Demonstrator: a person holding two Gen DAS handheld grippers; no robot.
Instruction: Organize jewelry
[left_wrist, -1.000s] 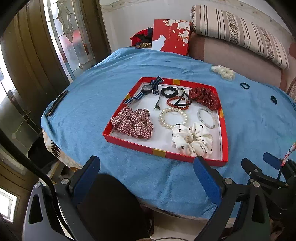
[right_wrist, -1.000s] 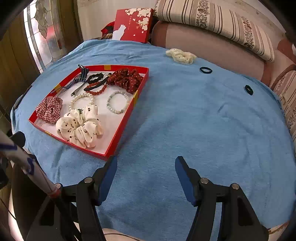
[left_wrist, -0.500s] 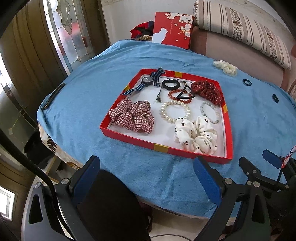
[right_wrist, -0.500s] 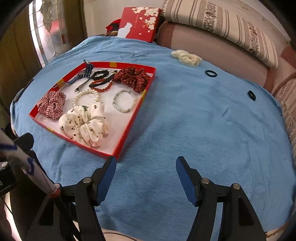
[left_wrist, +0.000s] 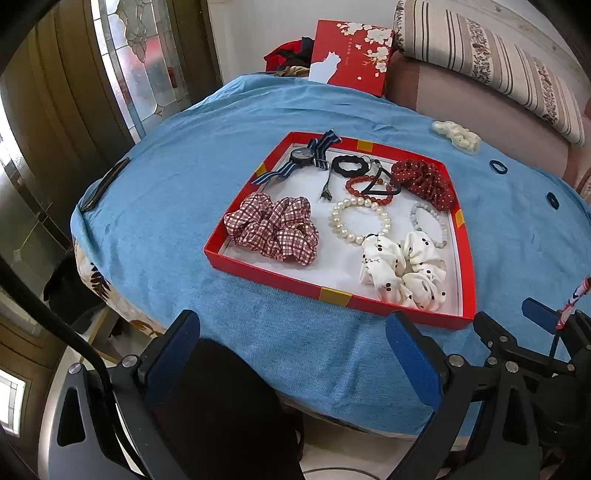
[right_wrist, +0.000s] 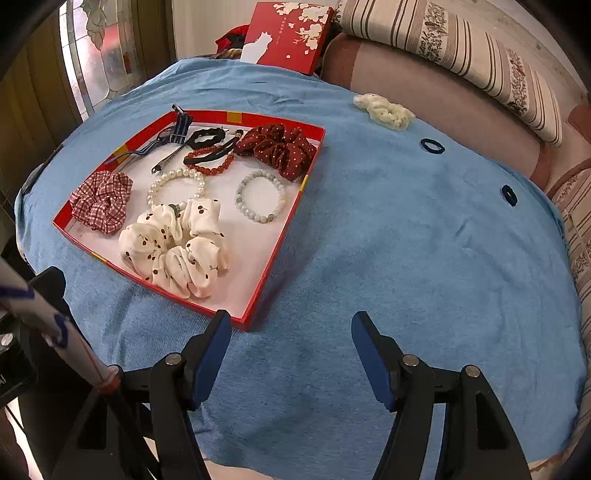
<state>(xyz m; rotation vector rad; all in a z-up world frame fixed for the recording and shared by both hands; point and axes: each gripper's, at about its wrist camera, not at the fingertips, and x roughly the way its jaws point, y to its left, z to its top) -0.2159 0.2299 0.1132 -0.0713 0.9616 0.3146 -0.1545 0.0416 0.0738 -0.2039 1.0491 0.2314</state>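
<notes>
Both your grippers hang spread wide and empty over the near edge of the table (right_wrist: 406, 229), left gripper (left_wrist: 291, 354) just short of the red tray (left_wrist: 334, 295) of jewelry, right gripper (right_wrist: 291, 350) beside its near corner.

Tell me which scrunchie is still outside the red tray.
The cream scrunchie lies on the blue cloth near the sofa; the plaid, polka-dot and white cherry-print ones sit inside the tray.

Round table (left_wrist: 192, 177) wore blue cloth. Stained-glass window (left_wrist: 136, 62) glowed at left; striped cushion (right_wrist: 461, 40) topped pinkish sofa (right_wrist: 443, 99) behind. White wall (left_wrist: 258, 33) beyond.
</notes>
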